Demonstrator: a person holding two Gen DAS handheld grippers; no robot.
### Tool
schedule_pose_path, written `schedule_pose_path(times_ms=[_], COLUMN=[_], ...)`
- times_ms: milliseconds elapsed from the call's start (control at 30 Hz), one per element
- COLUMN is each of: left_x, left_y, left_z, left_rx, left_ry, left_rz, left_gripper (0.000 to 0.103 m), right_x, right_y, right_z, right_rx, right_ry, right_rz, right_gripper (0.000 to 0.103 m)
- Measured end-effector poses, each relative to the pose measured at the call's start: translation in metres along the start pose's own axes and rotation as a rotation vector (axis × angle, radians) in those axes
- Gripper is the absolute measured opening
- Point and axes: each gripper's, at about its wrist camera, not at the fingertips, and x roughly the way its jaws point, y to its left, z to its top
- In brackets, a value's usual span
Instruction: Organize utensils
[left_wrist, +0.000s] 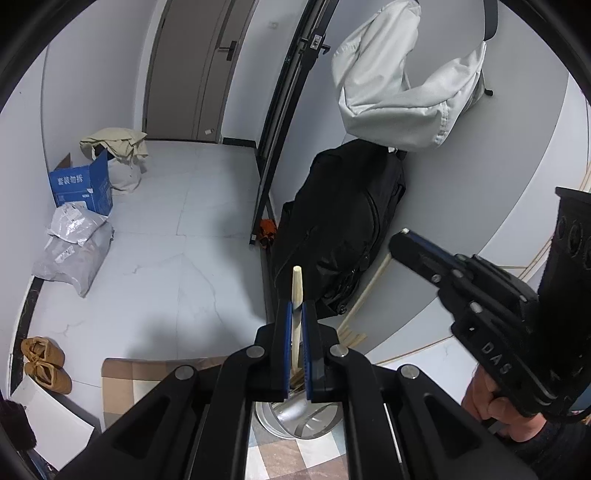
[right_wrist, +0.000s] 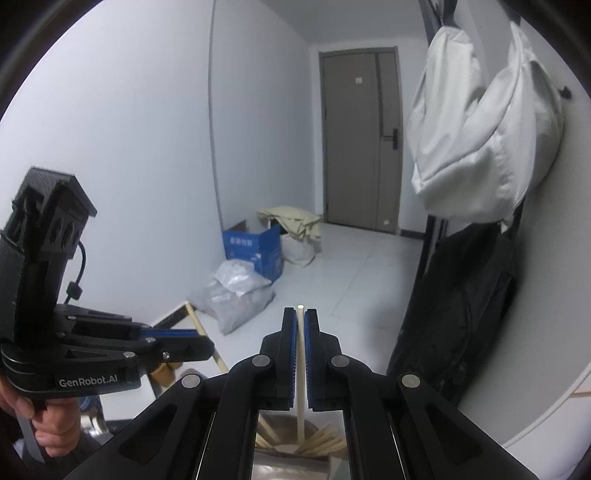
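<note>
Left wrist view: left gripper (left_wrist: 295, 306) clamps a pale wooden stick-shaped utensil (left_wrist: 296, 284), long axis near vertical in frame, free end toward 12 o'clock, lower end toward a round metal container (left_wrist: 280, 421) at 6 o'clock. Right gripper (left_wrist: 400, 240) sits at 3 o'clock. Right wrist view: right gripper (right_wrist: 301, 314) is closed on a slim white stick (right_wrist: 301, 354), tip toward 12 o'clock.

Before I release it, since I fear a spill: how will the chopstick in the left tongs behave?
The chopstick looks stiff and light, pale wood. Round and thin, it may roll if dropped flat. The metal holder below seems open enough to catch it.
</note>
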Motion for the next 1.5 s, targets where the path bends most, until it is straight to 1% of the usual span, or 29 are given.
schedule_pose_path(times_ms=[267, 367, 467, 533, 567, 600, 633, 667, 700, 733, 767, 800, 833, 867, 900, 1067, 1167, 1233, 1267, 1333, 1400, 1467, 1500], left_x=[0.012, 0.02, 0.028, 0.035, 0.037, 0.039, 0.038, 0.037, 0.033, 0.029, 0.025, 0.018, 0.014, 0.009, 0.006, -0.011, -0.021, -0.026, -0.032, -0.038, -0.05, -0.059, -0.061], left_y=[0.005, 0.009, 0.01, 0.014, 0.016, 0.019, 0.024, 0.027, 0.029, 0.03, 0.03, 0.031, 0.03, 0.029, 0.027, 0.02, 0.014, 0.009, 0.004, 0.0, -0.006, -0.012, -0.014], left_z=[0.0, -0.003, -0.007, -0.009, -0.01, -0.011, -0.011, -0.011, -0.01, -0.01, -0.01, -0.009, -0.009, -0.009, -0.009, -0.011, -0.015, -0.017, -0.018, -0.02, -0.023, -0.025, -0.026], left_rx=[-0.012, -0.027, -0.011, -0.022, -0.029, -0.045, -0.072, -0.086, -0.1, -0.107, -0.122, -0.124, -0.123, -0.119, -0.113, -0.104, -0.101, -0.093, -0.084, -0.072, -0.065, -0.056, -0.047], left_ry=[0.045, 0.085, 0.121, 0.165, 0.184, 0.196, 0.196, 0.187, 0.171, 0.158, 0.137, 0.116, 0.105, 0.093, 0.084, 0.031, 0.007, -0.008, -0.02, -0.042, -0.079, -0.11, -0.118], left_rz=[-0.009, -0.033, -0.036, -0.061, -0.069, -0.071, -0.074, -0.081, -0.087, -0.082, -0.062, -0.053, -0.045, -0.025, -0.008, 0.05, 0.068, 0.087, 0.1, 0.118, 0.142, 0.156, 0.162], left_gripper=[0.001, 0.001, 0.001, 0.002, 0.006, 0.014, 0.018, 0.027, 0.038, 0.042, 0.047, 0.048, 0.049, 0.051, 0.054, 0.062, 0.064, 0.065, 0.066, 0.07, 0.075, 0.077, 0.078], right_x=[0.017, 0.024, 0.035, 0.041, 0.042, 0.044, 0.044, 0.042, 0.04, 0.036, 0.032, 0.026, 0.02, 0.016, 0.011, -0.015, -0.033, -0.045, -0.05, -0.062, -0.074, -0.087, -0.092], right_y=[-0.003, -0.002, -0.001, -0.003, -0.005, -0.008, -0.011, -0.014, -0.017, -0.021, -0.023, -0.026, -0.029, -0.031, -0.034, -0.038, -0.034, -0.028, -0.026, -0.019, -0.014, -0.007, -0.004], right_z=[-0.008, -0.014, -0.023, -0.031, -0.034, -0.038, -0.042, -0.045, -0.048, -0.051, -0.052, -0.055, -0.057, -0.059, -0.061, -0.065, -0.063, -0.061, -0.06, -0.058, -0.058, -0.056, -0.056], right_rx=[-0.001, 0.009, 0.024, 0.05, 0.071, 0.098, 0.121, 0.136, 0.149, 0.16, 0.17, 0.186, 0.203, 0.216, 0.233, 0.289, 0.303, 0.306, 0.306, 0.302, 0.299, 0.296, 0.295], right_ry=[0.051, 0.08, 0.119, 0.145, 0.156, 0.171, 0.181, 0.183, 0.182, 0.178, 0.174, 0.166, 0.154, 0.146, 0.137, 0.092, 0.056, 0.029, 0.018, -0.013, -0.044, -0.079, -0.093], right_rz=[0.026, 0.041, 0.061, 0.068, 0.071, 0.077, 0.08, 0.078, 0.068, 0.058, 0.051, 0.039, 0.027, 0.021, 0.013, -0.012, -0.024, -0.022, -0.021, -0.025, -0.027, -0.02, -0.017], right_gripper=[0.003, 0.003, 0.003, 0.005, 0.011, 0.019, 0.02, 0.025, 0.027, 0.028, 0.031, 0.036, 0.039, 0.045, 0.047, 0.047, 0.054, 0.055, 0.057, 0.059, 0.066, 0.067, 0.07])
